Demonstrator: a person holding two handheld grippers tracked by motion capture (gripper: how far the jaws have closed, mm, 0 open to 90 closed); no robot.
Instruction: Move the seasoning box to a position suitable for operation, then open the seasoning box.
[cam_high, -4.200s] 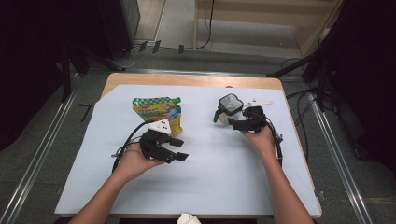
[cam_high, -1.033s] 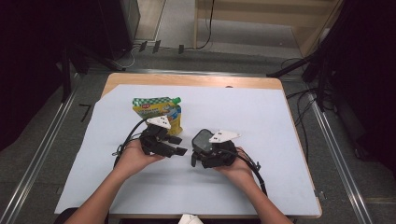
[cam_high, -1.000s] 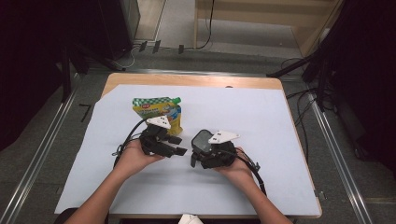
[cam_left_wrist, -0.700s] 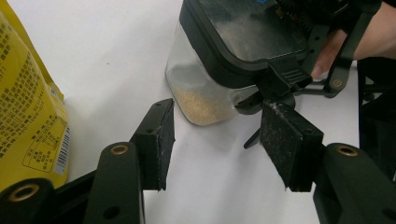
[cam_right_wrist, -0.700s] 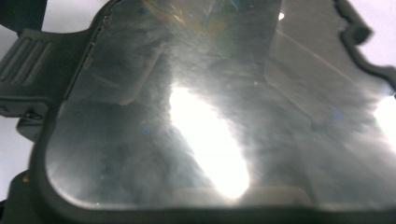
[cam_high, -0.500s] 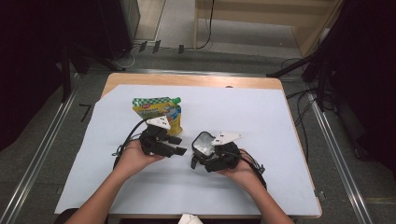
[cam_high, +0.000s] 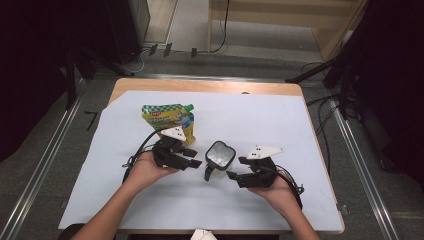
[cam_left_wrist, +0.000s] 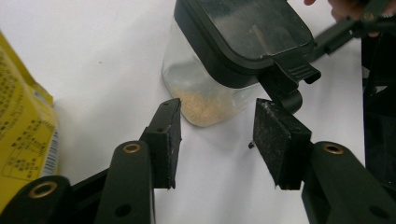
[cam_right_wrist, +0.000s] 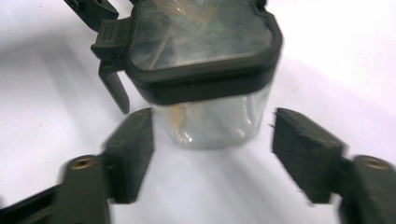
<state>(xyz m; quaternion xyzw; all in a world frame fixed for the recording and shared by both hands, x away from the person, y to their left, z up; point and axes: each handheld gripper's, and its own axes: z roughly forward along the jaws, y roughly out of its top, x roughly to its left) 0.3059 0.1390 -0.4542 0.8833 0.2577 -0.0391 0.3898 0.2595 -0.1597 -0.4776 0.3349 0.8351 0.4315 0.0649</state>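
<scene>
Jar (cam_high: 220, 155): clear square body, black-rimmed lid with a hanging clasp (cam_left_wrist: 293, 77). Stands upright on the sheet (cam_high: 280, 125) between the two grippers, free of both. A thin layer of tan grains (cam_left_wrist: 201, 105) lies in the bottom.

Left gripper (cam_high: 192, 162): at 9 o'clock of the jar, just beside it, held in the left hand (cam_high: 145, 170). Its jaws have just been closing and stand about half open. In the left gripper view the jar sits ahead of the pads (cam_left_wrist: 172, 140), not between them; nothing is gripped.

Right gripper (cam_high: 231, 176): at 4 o'clock of the jar, near it, held in the right hand (cam_high: 280, 192). Its jaws have just been closing but are parted wider than the jar. In the right gripper view, somewhat blurred, the jar body stands just beyond the pads (cam_right_wrist: 137, 149), untouched.

Pouch (cam_high: 170, 120): yellow with green check top and a green spout, lying at 11 o'clock of the jar, just behind the left gripper.

Sheet: white, covers most of the table (cam_high: 200, 86).
</scene>
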